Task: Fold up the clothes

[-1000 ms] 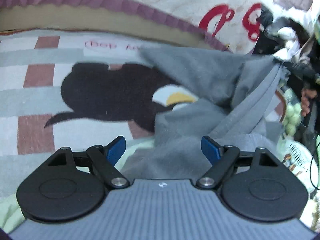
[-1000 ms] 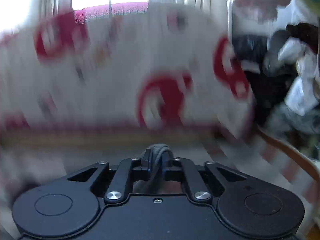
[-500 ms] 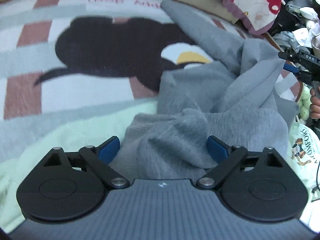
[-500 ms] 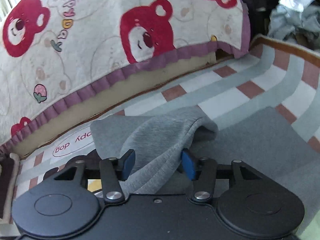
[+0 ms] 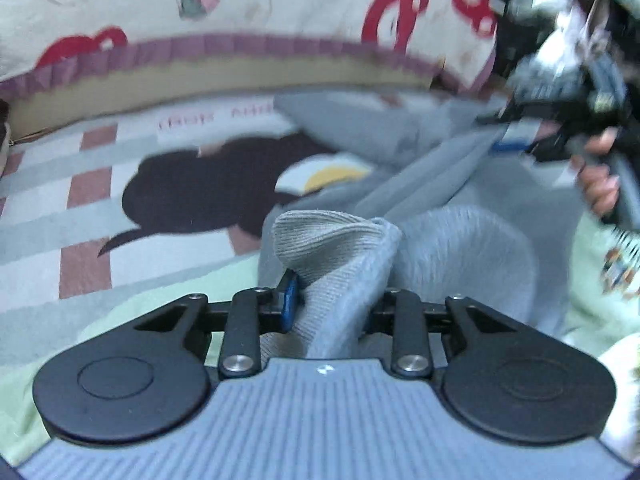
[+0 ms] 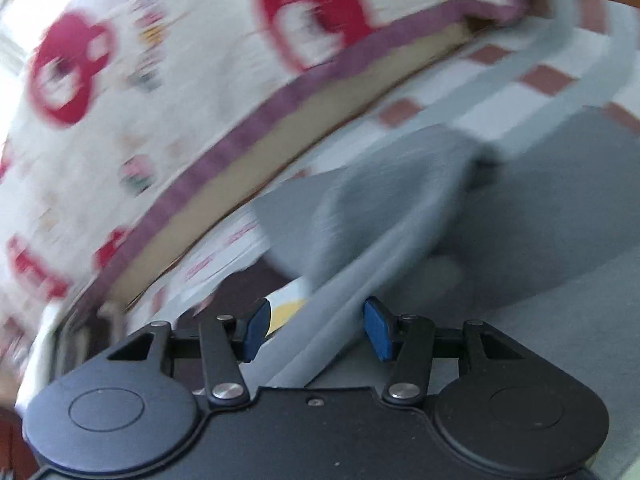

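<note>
Between left gripper (image 5: pixel 330 304) fingers: ribbed cuff (image 5: pixel 320 236) of grey fleece sweatshirt (image 5: pixel 472 248), pinched, bunched upward. Right gripper (image 6: pixel 316 328) fingers spread; smooth grey fold passes between them, unclamped. Beyond fingers: checked cartoon rug (image 5: pixel 92 208).

grey sweatshirt (image 5: pixel 460 248), crumpled, ribbed cuff raised

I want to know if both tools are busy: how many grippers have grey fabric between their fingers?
2. The left gripper is shut on the grey garment; the right gripper is open, with fabric running between its fingers.
</note>
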`<state>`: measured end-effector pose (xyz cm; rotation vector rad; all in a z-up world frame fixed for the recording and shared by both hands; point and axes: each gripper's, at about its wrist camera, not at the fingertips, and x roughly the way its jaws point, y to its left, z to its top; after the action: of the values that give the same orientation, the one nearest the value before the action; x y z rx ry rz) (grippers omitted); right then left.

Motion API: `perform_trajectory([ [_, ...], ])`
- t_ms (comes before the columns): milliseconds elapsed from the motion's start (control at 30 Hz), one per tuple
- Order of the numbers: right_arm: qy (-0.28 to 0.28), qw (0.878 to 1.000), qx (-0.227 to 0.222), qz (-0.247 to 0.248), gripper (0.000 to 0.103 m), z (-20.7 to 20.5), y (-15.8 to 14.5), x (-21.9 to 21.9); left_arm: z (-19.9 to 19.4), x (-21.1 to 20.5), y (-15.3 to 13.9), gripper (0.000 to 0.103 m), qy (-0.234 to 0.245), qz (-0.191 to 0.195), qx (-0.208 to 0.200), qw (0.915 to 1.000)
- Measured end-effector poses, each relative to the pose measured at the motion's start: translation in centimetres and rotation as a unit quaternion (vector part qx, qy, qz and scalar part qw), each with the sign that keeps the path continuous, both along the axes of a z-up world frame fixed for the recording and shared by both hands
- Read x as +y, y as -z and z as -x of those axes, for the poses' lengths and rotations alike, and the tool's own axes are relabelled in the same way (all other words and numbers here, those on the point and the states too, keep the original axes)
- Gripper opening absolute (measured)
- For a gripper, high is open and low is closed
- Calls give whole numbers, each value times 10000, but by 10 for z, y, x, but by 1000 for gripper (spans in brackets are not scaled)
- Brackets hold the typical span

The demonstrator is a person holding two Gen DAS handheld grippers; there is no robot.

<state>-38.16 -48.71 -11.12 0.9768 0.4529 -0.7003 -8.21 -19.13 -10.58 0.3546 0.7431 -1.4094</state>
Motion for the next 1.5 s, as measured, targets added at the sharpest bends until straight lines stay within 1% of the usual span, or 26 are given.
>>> perform_trajectory([
  [67,-408,9989,-224,-83,57,-11,-1,8,0,14,-10,26,-89,355,124,9993],
  [167,-819,9937,-565,-521,57,-28,1,16,2,27,-20,26,-77,740,336,9967],
  [233,-935,9924,-569,-568,57,-36,0,19,3,35,-22,25,-97,864,460,9952],
  [267,-875,9944,-437,-392,57,-36,-2,18,3,37,-22,25,-122,896,481,9947],
  [333,-549,9984,-129,27,57,-30,-7,14,4,39,-20,24,-201,903,446,9947],
  [400,116,9995,100,278,58,-10,-8,4,5,41,-20,23,-265,947,413,9943],
  [500,934,9933,435,520,58,22,-5,-11,-1,42,-28,23,-421,1221,313,9911],
  [567,1282,9881,621,587,58,42,-2,-19,-16,40,-39,22,-706,1486,139,9863],
  [633,1437,9865,594,521,58,57,1,-23,-40,37,-52,22,-1124,1790,37,9774],
  [700,1493,9866,514,405,59,66,6,-26,-67,43,-64,22,-1579,2028,35,9664],
  [767,1409,9898,136,171,59,69,14,-26,-94,48,-76,22,-2030,2262,33,9527],
  [800,1347,9908,-100,36,59,69,18,-26,-101,49,-78,22,-2183,2292,-63,9486],
  [833,1276,9911,-361,-129,59,68,22,-27,-101,50,-78,22,-2269,2240,-249,9475],
  [867,1212,9912,-482,-240,59,63,26,-29,-102,50,-77,22,-2353,2188,-434,9460],
  [900,1163,9918,-451,-275,59,56,28,-31,-104,51,-74,22,-2396,2166,-480,9452],
  [933,1113,9924,-421,-309,59,49,31,-32,-106,51,-69,21,-2417,2165,-392,9451],
  [1033,957,9947,-130,-347,59,23,36,-43,-106,54,-61,21,-2556,2138,-378,9421],
  [1100,993,9934,-66,-573,60,10,44,-56,-111,59,-58,21,-2614,2255,-306,9380],
  [1167,1138,9891,-119,-924,61,4,57,-70,-114,62,-56,21,-2670,2385,-203,9335],
  [1233,1377,9809,-223,-1357,62,3,75,-80,-116,66,-53,21,-2742,2411,-233,9307],
  [1333,1693,9652,-628,-1891,65,3,105,-91,-119,70,-48,21,-2847,2410,-317,9273],
  [1367,1807,9593,-851,-1995,62,3,113,-93,-120,71,-47,21,-2874,2412,-315,9264],
  [1400,1892,9526,-1160,-2082,34,3,121,-96,-121,71,-45,21,-2906,2418,-299,9253],
  [1433,1928,9471,-1401,-2148,18,1,126,-99,-123,72,-44,21,-2940,2428,-279,9240],
  [1467,1898,9481,-1539,-2034,18,-2,121,-100,-124,73,-43,21,-2974,2437,-269,9228],
  [1500,1846,9528,-1639,-1769,17,-4,109,-100,-125,74,-42,21,-3007,2445,-259,9215],
])
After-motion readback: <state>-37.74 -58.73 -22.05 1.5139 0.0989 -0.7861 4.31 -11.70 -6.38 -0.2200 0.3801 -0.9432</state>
